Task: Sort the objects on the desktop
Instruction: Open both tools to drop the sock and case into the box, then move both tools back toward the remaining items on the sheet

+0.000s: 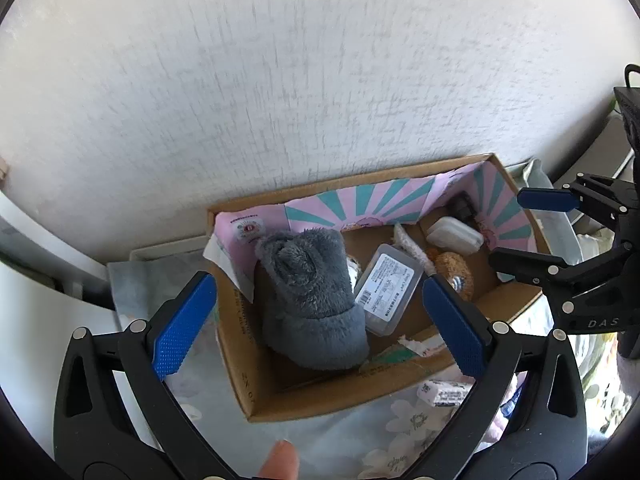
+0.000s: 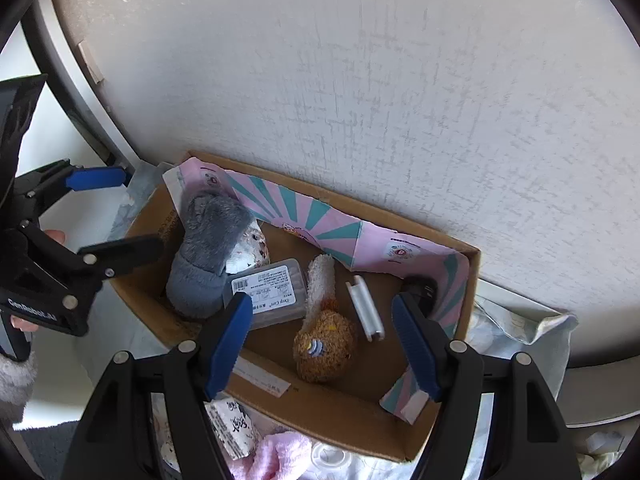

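A cardboard box (image 1: 280,394) (image 2: 332,408) with pink and teal lining stands against the wall. Inside lie a grey fuzzy slipper (image 1: 312,296) (image 2: 212,256), a clear plastic case with a label (image 1: 386,288) (image 2: 272,292), a brown plush toy (image 1: 454,270) (image 2: 324,346), a white fluffy piece (image 2: 322,280) and a small white case (image 1: 454,236) (image 2: 366,306). My left gripper (image 1: 320,320) is open and empty above the box's near left side. My right gripper (image 2: 324,344) is open and empty above the brown plush; it also shows in the left wrist view (image 1: 532,232).
The box rests on a floral cloth (image 1: 360,436). A small printed packet (image 1: 444,394) (image 2: 236,426) lies in front of the box, next to a pink fluffy item (image 2: 276,456). A textured white wall (image 1: 320,80) rises right behind the box.
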`<move>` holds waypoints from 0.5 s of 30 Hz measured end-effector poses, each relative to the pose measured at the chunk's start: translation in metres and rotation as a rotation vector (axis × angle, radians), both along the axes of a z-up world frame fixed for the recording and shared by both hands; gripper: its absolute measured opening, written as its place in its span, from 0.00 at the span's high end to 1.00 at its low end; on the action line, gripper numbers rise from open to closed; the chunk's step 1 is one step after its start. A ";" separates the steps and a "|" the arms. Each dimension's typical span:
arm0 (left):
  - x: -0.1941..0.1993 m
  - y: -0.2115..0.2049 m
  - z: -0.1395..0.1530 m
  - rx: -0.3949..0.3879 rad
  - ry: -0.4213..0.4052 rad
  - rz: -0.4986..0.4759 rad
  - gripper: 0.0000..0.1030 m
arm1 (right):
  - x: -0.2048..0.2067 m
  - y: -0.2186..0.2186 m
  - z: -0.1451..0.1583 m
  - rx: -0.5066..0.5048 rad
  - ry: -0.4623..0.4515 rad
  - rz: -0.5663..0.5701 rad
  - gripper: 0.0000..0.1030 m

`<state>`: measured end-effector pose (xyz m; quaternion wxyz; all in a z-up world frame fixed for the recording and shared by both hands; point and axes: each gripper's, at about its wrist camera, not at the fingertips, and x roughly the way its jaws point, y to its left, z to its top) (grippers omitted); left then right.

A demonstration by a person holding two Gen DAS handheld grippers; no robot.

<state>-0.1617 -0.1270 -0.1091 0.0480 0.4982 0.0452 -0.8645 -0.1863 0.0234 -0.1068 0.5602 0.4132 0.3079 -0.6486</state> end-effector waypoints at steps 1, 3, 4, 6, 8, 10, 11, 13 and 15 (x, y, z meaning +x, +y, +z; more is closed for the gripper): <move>0.003 0.000 0.004 0.001 0.008 -0.002 0.00 | 0.000 0.003 0.002 -0.004 0.008 0.000 0.34; 0.008 0.000 0.010 0.019 0.027 -0.007 0.00 | 0.002 0.008 0.006 -0.013 0.034 -0.004 0.34; 0.010 -0.001 0.011 0.027 0.036 -0.006 0.01 | 0.002 0.010 0.007 -0.014 0.044 -0.006 0.34; 0.014 -0.004 0.013 0.036 0.055 0.006 0.01 | 0.002 0.015 0.009 -0.016 0.059 -0.011 0.34; 0.018 -0.009 0.013 0.050 0.054 0.018 0.01 | 0.002 0.021 0.010 -0.013 0.064 -0.008 0.34; 0.023 -0.012 0.013 0.068 0.054 0.024 0.01 | 0.002 0.027 0.011 -0.004 0.074 -0.004 0.34; 0.025 -0.013 0.013 0.079 0.053 0.023 0.01 | 0.002 0.030 0.011 -0.004 0.080 -0.004 0.34; 0.030 -0.013 0.011 0.092 0.051 0.022 0.01 | 0.001 0.038 0.015 -0.013 0.083 -0.008 0.34; 0.035 -0.012 0.010 0.095 0.047 0.019 0.01 | -0.001 0.046 0.017 -0.024 0.073 -0.018 0.34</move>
